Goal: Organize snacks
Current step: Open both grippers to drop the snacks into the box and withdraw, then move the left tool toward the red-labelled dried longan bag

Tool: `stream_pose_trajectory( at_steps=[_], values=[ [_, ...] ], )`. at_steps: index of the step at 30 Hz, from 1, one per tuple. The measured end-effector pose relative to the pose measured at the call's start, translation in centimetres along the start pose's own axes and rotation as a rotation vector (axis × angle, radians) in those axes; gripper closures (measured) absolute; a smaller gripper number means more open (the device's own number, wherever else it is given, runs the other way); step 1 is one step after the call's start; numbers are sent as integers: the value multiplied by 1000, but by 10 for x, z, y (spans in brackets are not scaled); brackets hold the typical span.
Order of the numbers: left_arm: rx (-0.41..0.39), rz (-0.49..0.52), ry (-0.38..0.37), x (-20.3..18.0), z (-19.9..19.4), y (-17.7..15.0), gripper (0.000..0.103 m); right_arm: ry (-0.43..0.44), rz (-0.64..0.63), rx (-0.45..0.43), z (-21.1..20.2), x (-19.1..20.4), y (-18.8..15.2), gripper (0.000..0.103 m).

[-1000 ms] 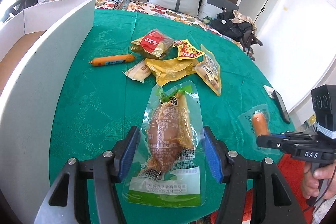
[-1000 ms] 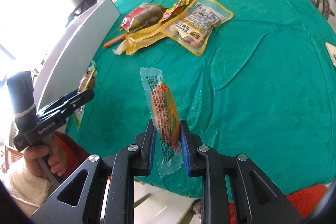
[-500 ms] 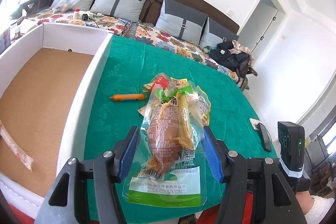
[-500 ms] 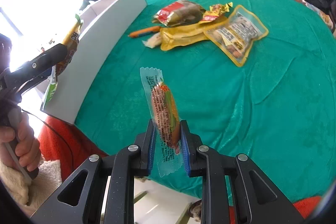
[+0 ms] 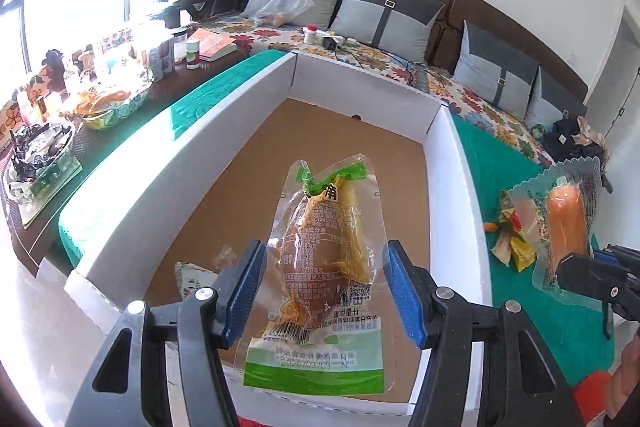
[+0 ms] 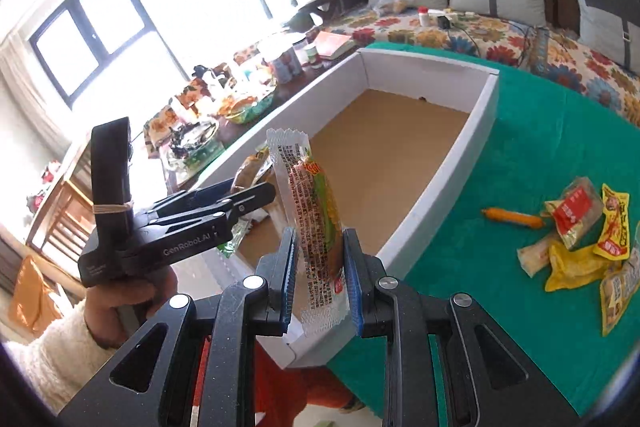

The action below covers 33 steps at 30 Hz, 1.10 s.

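A: Both grippers swung off the snack pile [image 6: 576,247], now at the white box [image 5: 132,195].
B: Grips?
A: Left gripper [image 5: 324,297] clamps the drumstick pouch [image 5: 320,267] over the box floor; right gripper [image 6: 320,275] pinches the wrapped sausage [image 6: 316,219] at the near corner. Drop looks next.

Strong daylight pours through the window [image 6: 92,39] on the far left, blown out to white glare in both views. The cardboard box [image 5: 340,83] walls glow bright. Fisheye bending curves the edges, with dark vignetted corners; focus is sharp throughout.
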<state>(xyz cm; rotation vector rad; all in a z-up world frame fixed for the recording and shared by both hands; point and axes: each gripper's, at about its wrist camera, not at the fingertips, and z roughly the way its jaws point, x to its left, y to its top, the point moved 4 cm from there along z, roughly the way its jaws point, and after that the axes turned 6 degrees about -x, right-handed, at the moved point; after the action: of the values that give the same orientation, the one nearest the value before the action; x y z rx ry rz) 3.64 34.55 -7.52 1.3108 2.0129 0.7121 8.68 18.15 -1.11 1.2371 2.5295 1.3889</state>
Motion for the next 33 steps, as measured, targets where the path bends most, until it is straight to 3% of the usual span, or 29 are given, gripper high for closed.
stream_pose_trajectory(
  at_steps=[2, 4, 5, 10, 13, 16, 20, 23, 25, 28, 33],
  values=[
    [28, -16, 70, 18, 7, -10, 37, 11, 10, 23, 17, 4, 0, 76],
    [37, -35, 103, 25, 10, -16, 13, -4, 34, 32, 25, 1, -4, 43],
    [27, -40, 107, 26, 8, -19, 12, -10, 44, 12, 20, -4, -6, 37],
    [-18, 17, 64, -9, -3, -20, 9, -148, 28, -63, -14, -49, -31, 34],
    [-46, 60, -18, -52, -15, -18, 8, -297, 41, -97, -42, -102, -68, 29],
    [-51, 124, -142, -108, -27, -25, 6, -469, 80, -70, -70, -165, -119, 29],
    [-4, 260, -316, -197, -37, -48, 4, -663, 210, -57, -117, -238, -186, 30],
    [82, 355, -381, -257, -22, -80, 2, -733, 296, -88, -148, -268, -213, 30],
    [142, 399, -389, -286, -1, -108, 2, -748, 316, -89, -158, -279, -216, 30],
    [219, 441, -325, -309, 42, -142, 3, -786, 284, -81, -161, -285, -213, 30],
    [238, 438, -214, -313, 90, -160, 3, -808, 257, -62, -153, -299, -221, 29]
  ],
)
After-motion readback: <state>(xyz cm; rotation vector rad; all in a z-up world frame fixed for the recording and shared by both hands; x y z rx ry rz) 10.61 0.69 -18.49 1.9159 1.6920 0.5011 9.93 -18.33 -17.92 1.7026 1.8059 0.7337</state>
